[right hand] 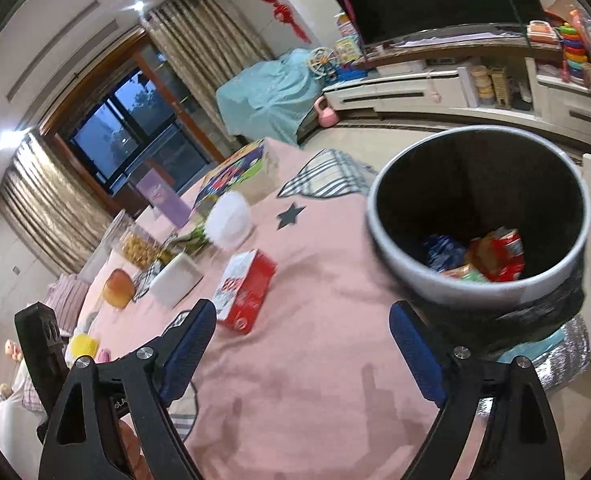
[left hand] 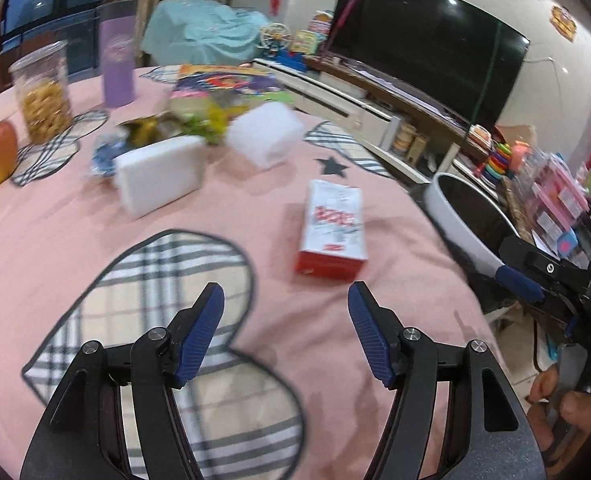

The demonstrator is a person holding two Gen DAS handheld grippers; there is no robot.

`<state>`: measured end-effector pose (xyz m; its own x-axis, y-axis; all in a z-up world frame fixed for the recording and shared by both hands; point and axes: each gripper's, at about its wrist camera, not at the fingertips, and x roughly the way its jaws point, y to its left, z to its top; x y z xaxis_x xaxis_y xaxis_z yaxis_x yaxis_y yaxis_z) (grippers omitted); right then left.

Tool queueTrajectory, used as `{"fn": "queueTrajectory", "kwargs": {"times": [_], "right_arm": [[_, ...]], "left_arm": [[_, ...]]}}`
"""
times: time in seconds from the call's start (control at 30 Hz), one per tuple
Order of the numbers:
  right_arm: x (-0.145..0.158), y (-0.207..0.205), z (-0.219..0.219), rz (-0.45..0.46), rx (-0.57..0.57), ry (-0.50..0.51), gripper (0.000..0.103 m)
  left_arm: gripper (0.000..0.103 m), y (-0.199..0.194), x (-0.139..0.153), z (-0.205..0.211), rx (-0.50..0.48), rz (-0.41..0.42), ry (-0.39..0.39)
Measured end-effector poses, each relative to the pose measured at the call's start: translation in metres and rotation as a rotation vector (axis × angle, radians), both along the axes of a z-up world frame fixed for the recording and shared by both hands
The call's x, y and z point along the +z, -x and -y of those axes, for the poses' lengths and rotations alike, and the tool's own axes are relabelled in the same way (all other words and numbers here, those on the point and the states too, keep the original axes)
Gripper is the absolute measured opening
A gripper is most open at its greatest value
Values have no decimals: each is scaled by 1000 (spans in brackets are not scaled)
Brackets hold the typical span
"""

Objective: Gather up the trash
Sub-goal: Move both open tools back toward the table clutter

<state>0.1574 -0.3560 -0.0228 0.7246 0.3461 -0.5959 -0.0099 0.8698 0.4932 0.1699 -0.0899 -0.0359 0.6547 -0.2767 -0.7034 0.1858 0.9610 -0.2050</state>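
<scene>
Both the left gripper [left hand: 285, 336] and right gripper [right hand: 301, 354] gape empty; the red-and-white cardboard carton [left hand: 332, 230] looks light, crushable, best pinched across its narrow sides.

Your left wrist camera sits low over the pink tablecloth [left hand: 255, 216], looking forward and down along its own fingers, which fill the bottom of the frame. It faces across the table toward the television [left hand: 427, 44] at the upper right. The red and white box [left hand: 333, 228] lies close, at centre.

Your right wrist camera looks down at a similar slant from near the table's edge, toward the window [right hand: 123, 140] at the upper left. The trash bin [right hand: 479, 216] stands close at the right.

Both views share the tablecloth, that box, the bin, the white blocks and the television.
</scene>
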Motion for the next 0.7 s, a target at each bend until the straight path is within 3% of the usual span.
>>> {"fn": "queueTrajectory", "kwargs": {"times": [0.33, 0.7], "right_arm": [[-14, -7, -41, -52, 51, 3, 91], [-23, -19, -69, -94, 70, 33, 92]], "left_arm": [[67, 5, -10, -59, 112, -16, 7], [68, -6, -20, -87, 148, -37, 7]]}}
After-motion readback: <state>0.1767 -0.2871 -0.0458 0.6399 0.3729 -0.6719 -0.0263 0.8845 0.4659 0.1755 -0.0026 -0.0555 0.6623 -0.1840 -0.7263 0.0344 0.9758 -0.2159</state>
